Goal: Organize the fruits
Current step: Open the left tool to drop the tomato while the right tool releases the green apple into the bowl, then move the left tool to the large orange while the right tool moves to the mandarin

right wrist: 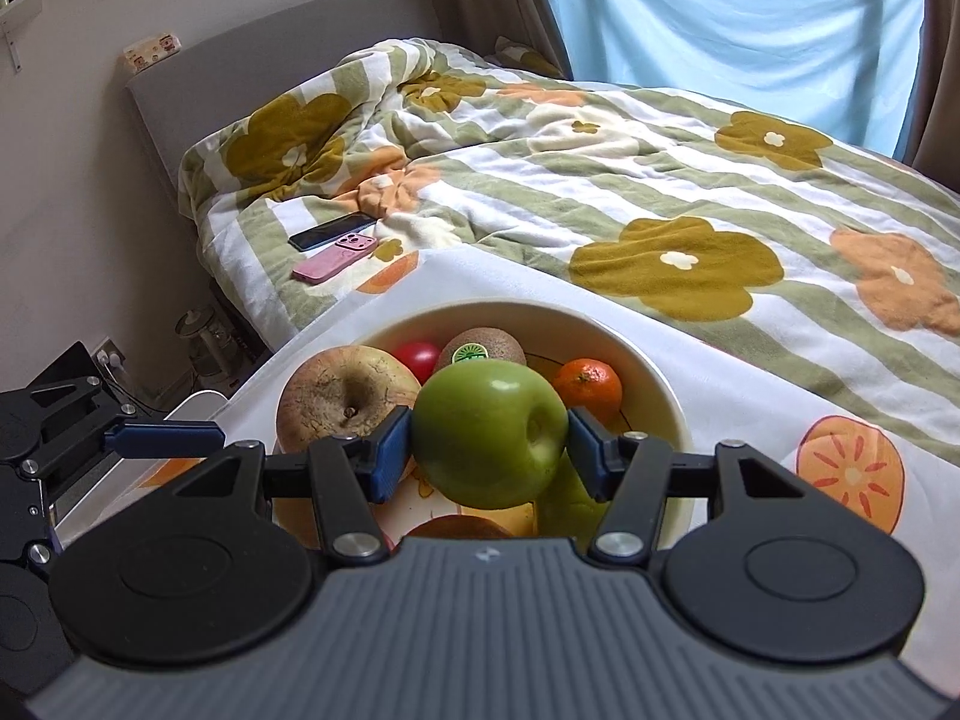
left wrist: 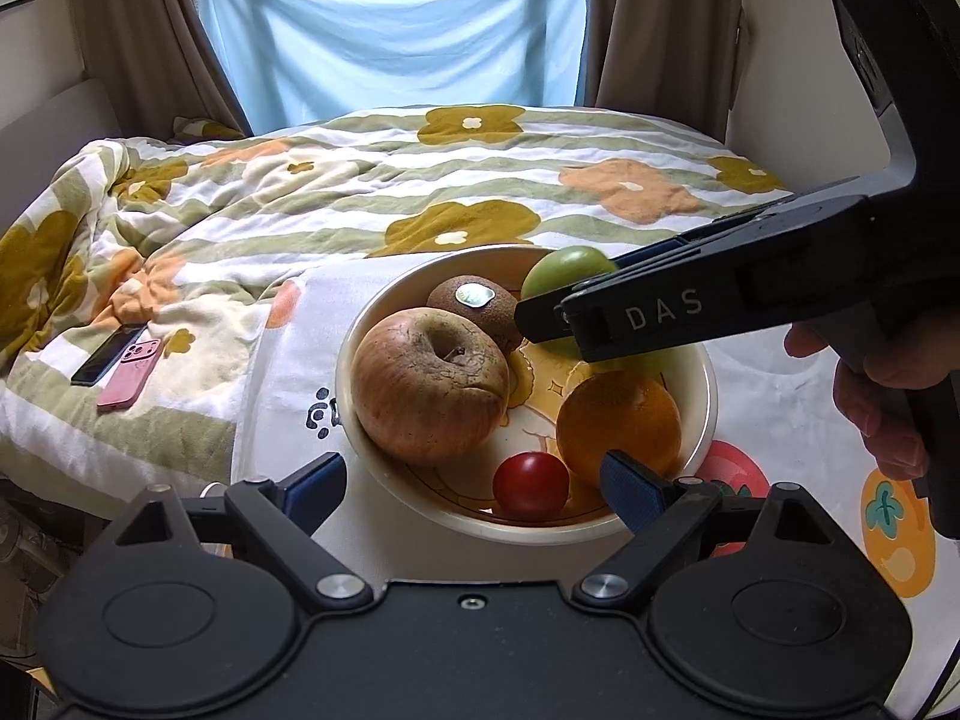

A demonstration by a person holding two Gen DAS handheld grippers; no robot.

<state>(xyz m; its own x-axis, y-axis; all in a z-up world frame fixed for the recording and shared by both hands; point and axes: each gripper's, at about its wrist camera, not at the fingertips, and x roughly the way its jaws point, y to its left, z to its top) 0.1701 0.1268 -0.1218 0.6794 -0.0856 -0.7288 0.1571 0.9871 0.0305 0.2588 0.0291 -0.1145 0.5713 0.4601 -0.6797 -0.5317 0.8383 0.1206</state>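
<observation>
So the right hand-held gripper (right wrist: 489,444) is clamping a green apple (right wrist: 489,432) between its blue pads (right wrist: 393,453), holding it over the cream bowl (right wrist: 666,396), which is sitting on a white fruit-print cloth (right wrist: 750,396) spread over the bed. In the bowl a big wrinkly reddish apple (left wrist: 429,387) is taking up the left side, with a kiwi (left wrist: 474,306) wearing a sticker just behind it, an orange (left wrist: 618,420) on the right and a small red tomato (left wrist: 531,483) near the front rim. The left hand-held gripper (left wrist: 474,486) is hanging at the bowl's near edge with its fingers wide apart, gripping nothing. Two phones, a dark one (left wrist: 108,354) and a pink-cased one (left wrist: 129,372), are lying side by side on the flowered blanket (left wrist: 420,180), well off to the left.
</observation>
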